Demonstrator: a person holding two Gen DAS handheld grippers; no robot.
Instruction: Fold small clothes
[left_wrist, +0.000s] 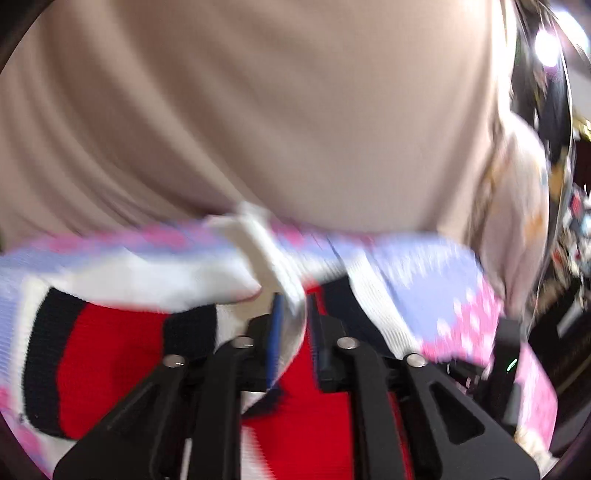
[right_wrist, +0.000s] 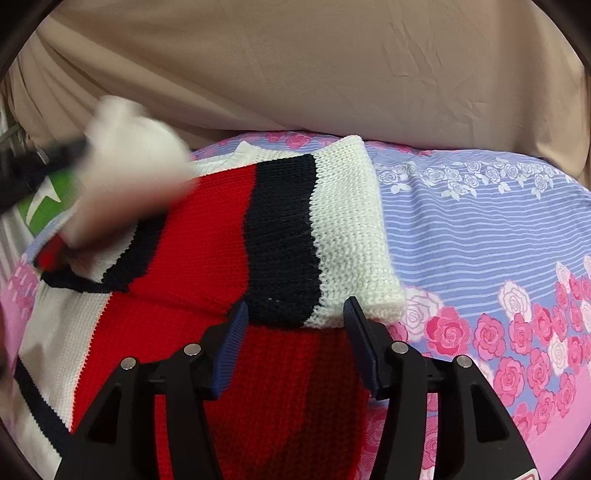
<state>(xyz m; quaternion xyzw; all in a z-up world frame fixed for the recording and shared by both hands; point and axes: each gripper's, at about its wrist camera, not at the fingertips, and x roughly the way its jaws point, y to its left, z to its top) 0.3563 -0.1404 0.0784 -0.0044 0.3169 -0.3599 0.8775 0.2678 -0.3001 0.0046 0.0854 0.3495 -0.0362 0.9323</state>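
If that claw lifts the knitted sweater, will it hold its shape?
Probably not: the sweater already lies folded over itself, and white knit bends between the left claw's pads, so it likely droops. Its coarse, chunky stitches suggest little slipping and some weight.

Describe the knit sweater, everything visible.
The sweater is a chunky knit in red, with black and white bands. It lies on the floral bedsheet, its right sleeve folded across the red body, white cuff toward the sheet. The left gripper pinches a white fold of it; the right gripper hovers open over the sleeve.
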